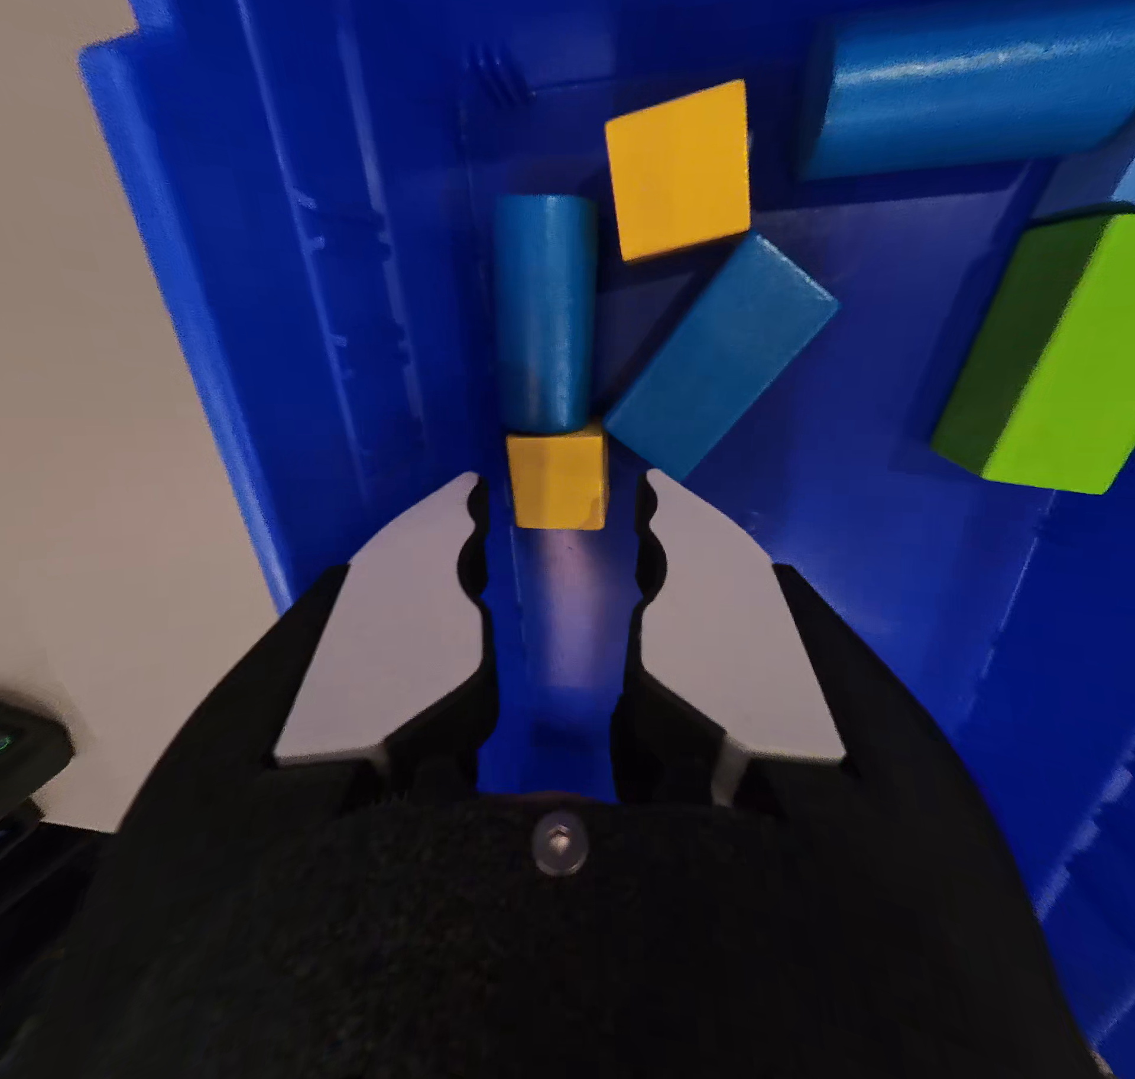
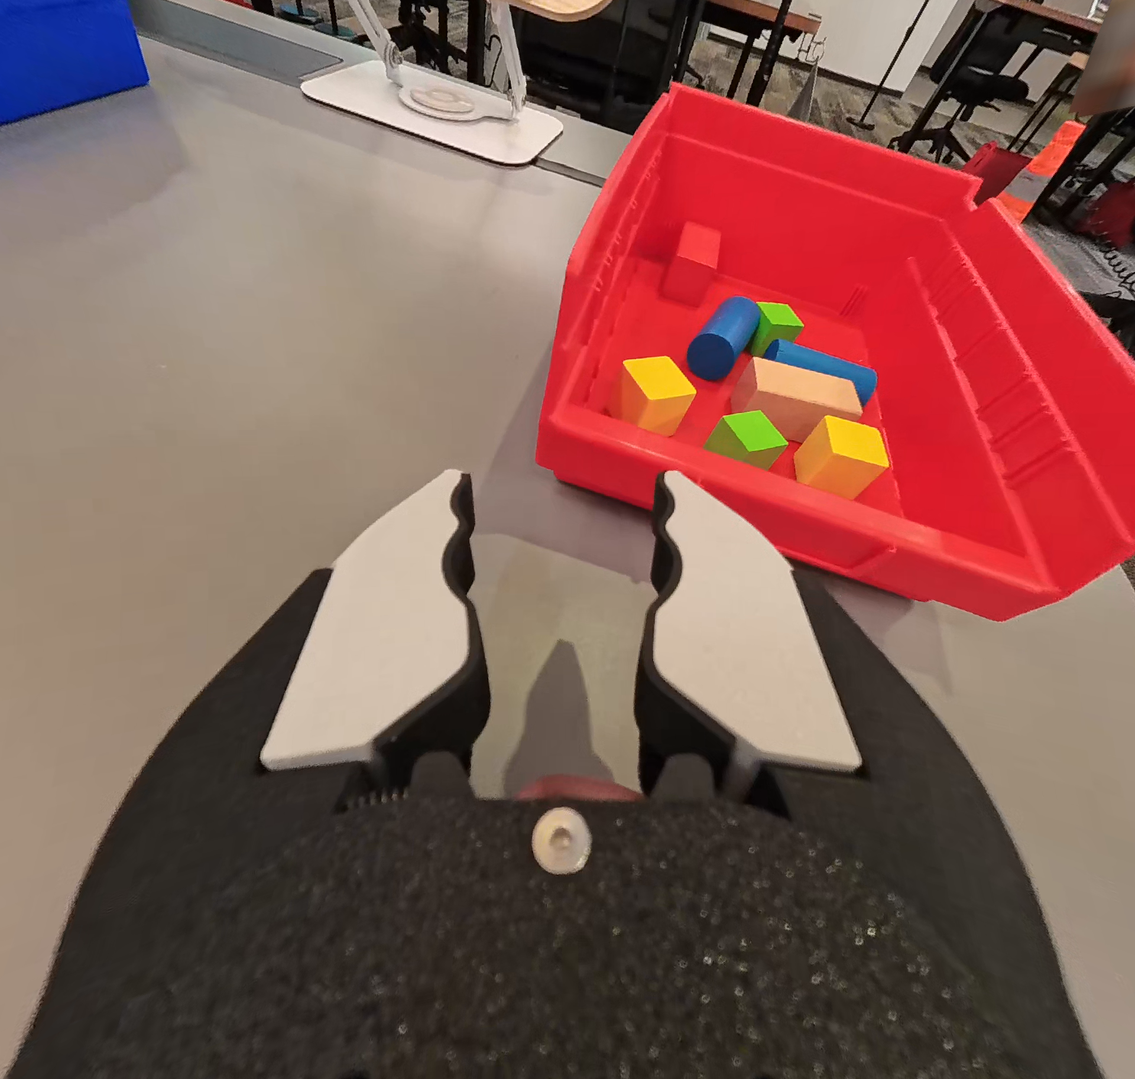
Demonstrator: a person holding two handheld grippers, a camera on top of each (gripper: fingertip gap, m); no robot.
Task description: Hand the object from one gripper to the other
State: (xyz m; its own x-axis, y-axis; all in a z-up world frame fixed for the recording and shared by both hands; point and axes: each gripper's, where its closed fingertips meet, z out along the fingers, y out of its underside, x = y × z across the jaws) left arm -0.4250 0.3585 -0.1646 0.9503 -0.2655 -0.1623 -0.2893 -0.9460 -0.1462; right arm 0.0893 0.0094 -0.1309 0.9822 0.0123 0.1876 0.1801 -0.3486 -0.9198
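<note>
Left wrist view shows the left gripper (image 1: 560, 485) spread wide before a small yellow cube (image 1: 557, 477) in the blue bin (image 1: 344, 251), apparently about to grasp; next it must close squarely.

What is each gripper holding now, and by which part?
Nothing. The left gripper is open just short of a small yellow cube; the right gripper is open and empty.

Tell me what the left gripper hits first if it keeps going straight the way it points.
Most likely the small yellow cube: it sits just ahead of the open left gripper, level with its fingertips, on the blue bin floor. A blue cylinder lies directly beyond it. Exact depth is unclear.
</note>
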